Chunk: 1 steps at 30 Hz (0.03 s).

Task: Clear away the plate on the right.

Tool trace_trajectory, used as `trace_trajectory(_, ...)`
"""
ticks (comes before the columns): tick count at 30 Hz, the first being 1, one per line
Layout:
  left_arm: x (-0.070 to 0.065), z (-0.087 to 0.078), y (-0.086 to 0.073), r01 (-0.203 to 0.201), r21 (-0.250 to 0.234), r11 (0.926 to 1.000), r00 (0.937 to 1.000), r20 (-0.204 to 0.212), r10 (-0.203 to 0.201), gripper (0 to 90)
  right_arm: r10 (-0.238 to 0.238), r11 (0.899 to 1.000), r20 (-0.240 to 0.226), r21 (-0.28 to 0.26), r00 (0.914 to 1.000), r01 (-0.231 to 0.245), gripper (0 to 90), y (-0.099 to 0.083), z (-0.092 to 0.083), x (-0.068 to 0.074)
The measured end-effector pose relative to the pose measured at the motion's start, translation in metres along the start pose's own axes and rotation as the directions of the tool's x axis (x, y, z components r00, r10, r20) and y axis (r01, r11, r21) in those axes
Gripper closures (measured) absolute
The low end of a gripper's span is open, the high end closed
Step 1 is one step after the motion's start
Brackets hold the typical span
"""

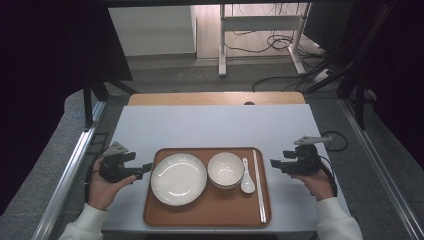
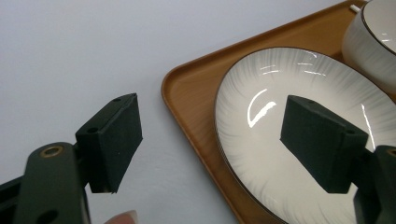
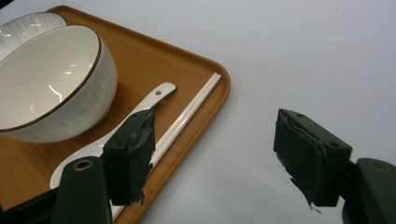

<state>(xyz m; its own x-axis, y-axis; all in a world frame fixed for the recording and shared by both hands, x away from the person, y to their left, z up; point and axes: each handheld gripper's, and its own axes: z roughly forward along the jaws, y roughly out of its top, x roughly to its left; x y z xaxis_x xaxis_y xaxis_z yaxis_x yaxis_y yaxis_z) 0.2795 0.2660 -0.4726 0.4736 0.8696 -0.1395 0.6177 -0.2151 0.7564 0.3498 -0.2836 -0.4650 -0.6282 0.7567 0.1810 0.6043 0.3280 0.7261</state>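
Grippers flank the rectangular orange-brown wooden tray (image 1: 207,212), which sits at the near edge of the white table (image 1: 210,127). The left gripper (image 2: 212,140) has its jaws spread wide and empty, straddling the tray's left rim beside the round white ribbed plate (image 2: 280,158). The right gripper (image 3: 212,156), equally wide and empty, straddles the right rim near the white chopsticks (image 3: 187,116). This looks like the approach to lifting the tray; next, both should close on the rims together.
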Motion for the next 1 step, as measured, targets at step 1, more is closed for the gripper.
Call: trace_trajectory(1,0.0007,0.0005,0.0000,0.003,-0.004,1.0000,1.0000,-0.005,-0.003,19.7,0.001,1.000,-0.001,-0.003,1.0000,-0.001,28.9,0.0003,0.0000,-0.0010)
